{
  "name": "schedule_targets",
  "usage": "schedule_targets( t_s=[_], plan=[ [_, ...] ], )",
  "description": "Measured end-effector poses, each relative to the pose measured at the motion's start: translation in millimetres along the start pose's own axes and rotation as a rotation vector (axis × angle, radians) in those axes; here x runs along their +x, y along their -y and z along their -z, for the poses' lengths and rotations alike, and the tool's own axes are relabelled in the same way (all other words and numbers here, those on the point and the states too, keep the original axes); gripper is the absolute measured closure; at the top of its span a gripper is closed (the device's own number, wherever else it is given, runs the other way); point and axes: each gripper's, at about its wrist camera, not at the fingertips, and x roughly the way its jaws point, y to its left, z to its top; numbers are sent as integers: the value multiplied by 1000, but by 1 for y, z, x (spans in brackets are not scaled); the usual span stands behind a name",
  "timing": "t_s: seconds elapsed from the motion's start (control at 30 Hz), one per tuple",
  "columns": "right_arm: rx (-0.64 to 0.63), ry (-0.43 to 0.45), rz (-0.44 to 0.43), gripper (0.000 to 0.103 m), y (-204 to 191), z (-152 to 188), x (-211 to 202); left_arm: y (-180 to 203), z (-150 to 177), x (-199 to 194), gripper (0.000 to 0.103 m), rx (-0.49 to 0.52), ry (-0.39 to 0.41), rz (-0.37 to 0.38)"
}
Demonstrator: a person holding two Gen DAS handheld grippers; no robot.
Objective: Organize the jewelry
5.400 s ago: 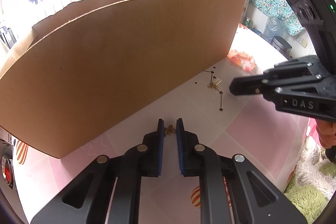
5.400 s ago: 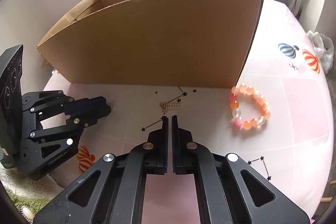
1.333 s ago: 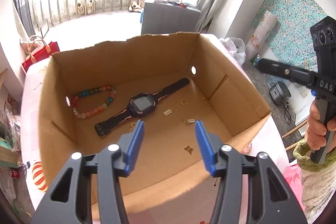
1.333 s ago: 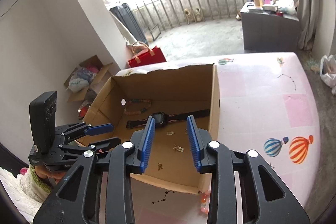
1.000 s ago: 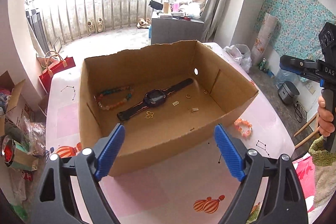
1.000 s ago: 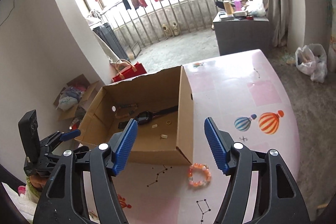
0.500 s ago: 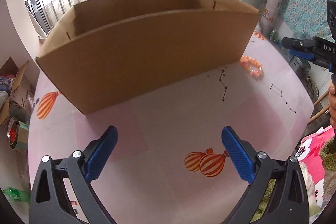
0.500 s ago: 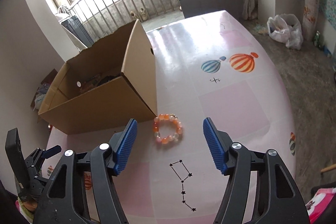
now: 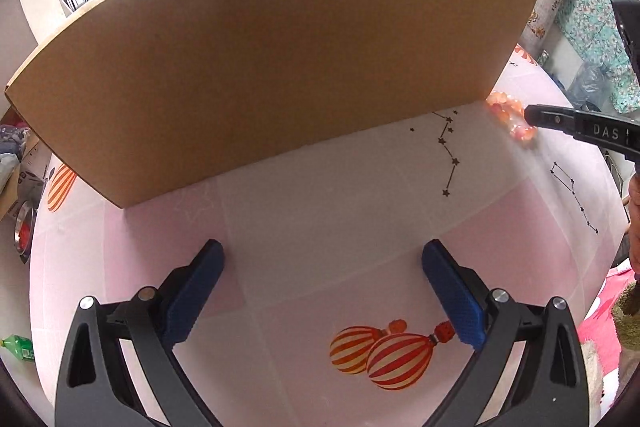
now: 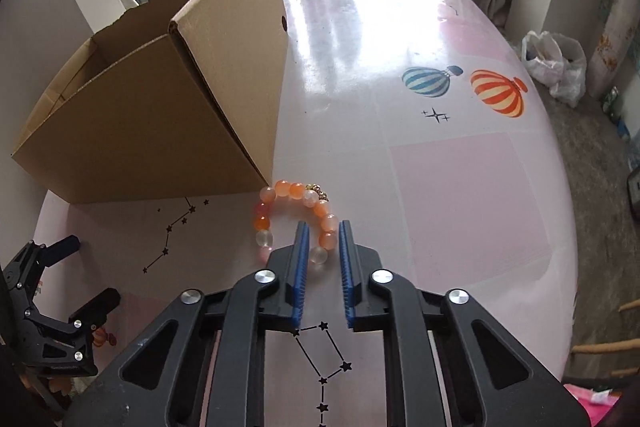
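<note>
Fingers of the left gripper (image 9: 322,301) are standing wide apart, gripping nothing, over the worktop (image 9: 320,219); one cardboard box (image 9: 272,67) at twelve o'clock, one bead bracelet (image 9: 508,117) at two o'clock. Right gripper (image 10: 323,263) fingers have just been closing, straddling that one bracelet (image 10: 296,215), lying flat beside the box (image 10: 160,131) corner; pads not visibly pressing.

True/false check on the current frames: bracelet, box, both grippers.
1. The bracelet lies on the table, outside the box. True.
2. The left gripper is shut on a piece of jewelry. False: its fingers stand wide apart with only bare table between them.
3. The right gripper is well away from the bracelet. False: its fingers, which have just been closing, straddle one side of the bracelet, with beads between them.
4. The bracelet sits by a bottom corner of the box. True.
5. The box lies tipped on its side. False: it stands upright with its top open.
</note>
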Motion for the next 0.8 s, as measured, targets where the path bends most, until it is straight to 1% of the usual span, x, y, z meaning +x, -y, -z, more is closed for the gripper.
schedule_targets(
  t_s=[0.07, 0.2, 0.43, 0.6, 0.73, 0.8],
  plan=[
    [-16, -6, -4, 95, -2, 4, -1, 0, 1, -1, 6, 0, 4, 1],
    [-41, -19, -8, 95, -12, 16, -8, -3, 1, 1, 6, 1, 8, 4],
    [-25, -41, -53, 95, -30, 37, -16, -9, -1, 2, 6, 0, 5, 3],
    [-36, -55, -129, 95, -56, 43, -13, -20, -3, -1, 6, -16, -4, -7],
    [-64, -66, -233, 95, -82, 46, -9, -30, -1, -3, 6, -44, -13, -22],
    [-91, -57, -265, 94, -94, 47, -10, -33, 1, -4, 6, -58, -17, -30]
  ],
)
